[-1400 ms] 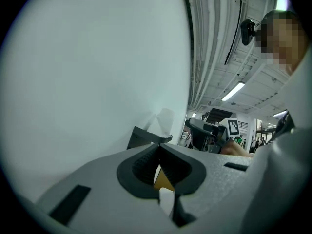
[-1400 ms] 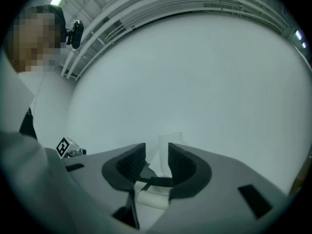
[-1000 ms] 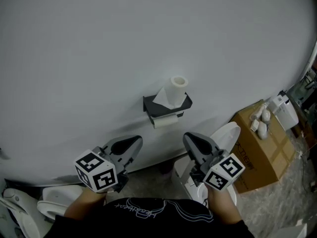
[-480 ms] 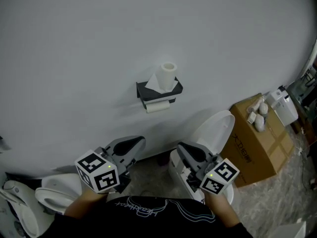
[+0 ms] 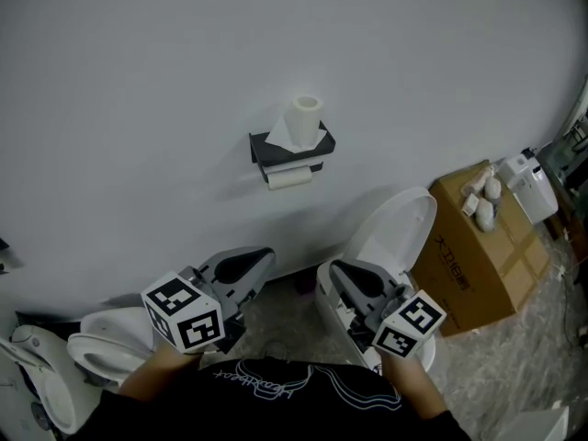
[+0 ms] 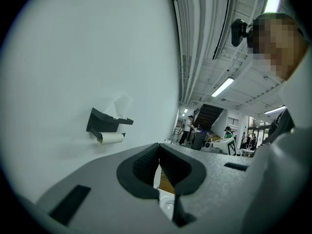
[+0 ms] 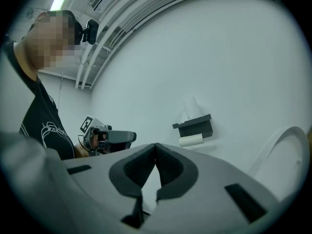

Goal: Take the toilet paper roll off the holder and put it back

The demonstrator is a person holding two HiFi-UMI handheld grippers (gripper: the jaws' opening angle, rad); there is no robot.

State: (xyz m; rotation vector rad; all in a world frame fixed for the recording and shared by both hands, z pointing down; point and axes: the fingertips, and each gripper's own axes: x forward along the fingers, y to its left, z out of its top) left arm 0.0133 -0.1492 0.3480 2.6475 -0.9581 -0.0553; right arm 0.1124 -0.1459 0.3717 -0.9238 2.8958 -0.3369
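Both clenched, empty: left hand-held gripper (image 5: pixel 267 254), right hand-held gripper (image 5: pixel 334 270) | toilet paper roll (image 5: pixel 288 178) on holder (image 5: pixel 261 148), well ahead

dark wall-mounted holder (image 5: pixel 261 149), white toilet paper roll (image 5: pixel 289 178) hung horizontally under its shelf, spare roll (image 5: pixel 306 116) upright on top, loose sheet trailing down
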